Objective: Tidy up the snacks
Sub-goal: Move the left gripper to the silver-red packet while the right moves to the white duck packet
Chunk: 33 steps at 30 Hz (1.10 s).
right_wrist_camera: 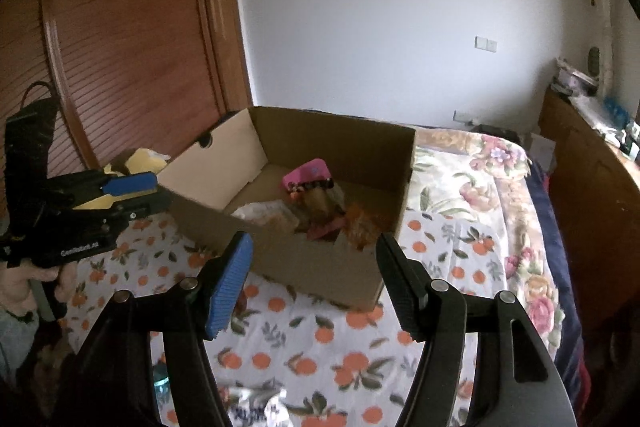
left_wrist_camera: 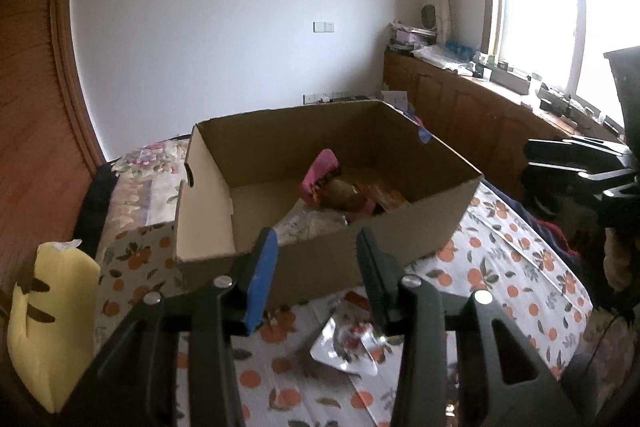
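Observation:
An open cardboard box [left_wrist_camera: 256, 143] stands on the bed; it also shows in the right wrist view [right_wrist_camera: 360, 143]. Inside lie several snack packs, among them a pink packet [left_wrist_camera: 320, 173] [right_wrist_camera: 306, 173] and brown wrappers [right_wrist_camera: 360, 223]. My left gripper [left_wrist_camera: 316, 267] is open and empty, just in front of the box's near wall. A silver snack packet [left_wrist_camera: 344, 341] lies on the bedsheet below it. My right gripper [right_wrist_camera: 314, 275] is open and empty, near the box's front corner. The left gripper also shows in the right wrist view [right_wrist_camera: 124, 191], the right one in the left wrist view [left_wrist_camera: 576, 167].
The bed has an orange-print sheet [right_wrist_camera: 304, 351] and a floral quilt [right_wrist_camera: 480, 187]. A yellow pillow [left_wrist_camera: 52, 327] lies at the left. A wooden wardrobe [right_wrist_camera: 120, 27] stands behind, a wooden cabinet [left_wrist_camera: 480, 107] under the window. Another packet [right_wrist_camera: 260, 407] lies at the sheet's near edge.

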Motion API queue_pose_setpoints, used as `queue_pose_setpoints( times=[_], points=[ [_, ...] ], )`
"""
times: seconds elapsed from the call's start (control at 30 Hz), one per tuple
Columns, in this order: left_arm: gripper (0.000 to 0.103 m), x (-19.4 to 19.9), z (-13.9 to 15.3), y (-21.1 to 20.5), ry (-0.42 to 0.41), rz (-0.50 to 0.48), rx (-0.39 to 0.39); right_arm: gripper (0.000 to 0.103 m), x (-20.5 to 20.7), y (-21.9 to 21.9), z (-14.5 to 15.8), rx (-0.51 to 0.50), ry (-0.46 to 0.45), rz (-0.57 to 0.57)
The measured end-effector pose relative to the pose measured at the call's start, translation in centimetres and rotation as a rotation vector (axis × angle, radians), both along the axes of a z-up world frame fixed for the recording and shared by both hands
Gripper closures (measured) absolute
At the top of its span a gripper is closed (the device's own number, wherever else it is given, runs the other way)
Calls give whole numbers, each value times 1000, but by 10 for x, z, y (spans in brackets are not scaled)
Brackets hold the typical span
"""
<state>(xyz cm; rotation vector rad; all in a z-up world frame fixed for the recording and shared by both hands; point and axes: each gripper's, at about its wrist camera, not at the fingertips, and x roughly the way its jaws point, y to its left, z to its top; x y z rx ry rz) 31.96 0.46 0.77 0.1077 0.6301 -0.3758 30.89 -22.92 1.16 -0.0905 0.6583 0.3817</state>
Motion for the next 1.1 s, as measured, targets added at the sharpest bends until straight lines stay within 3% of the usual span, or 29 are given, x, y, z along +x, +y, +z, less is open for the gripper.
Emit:
queue_pose_setpoints(
  times=[0.23,0.57,0.87,1.1],
  points=[
    [61,-31,-14,-10,-3,-17,54,36,-31,2,-22,-8,26,13],
    [61,-56,-42,-28,1,-30,48,36,-65,7,-57,11,42,11],
    [60,-47,-79,-39,73,-62,70,36,-84,18,-98,-21,77,22],
    [60,-24,-104,-43,151,-109,99,29,-92,17,-133,66,149,-17]
  ],
)
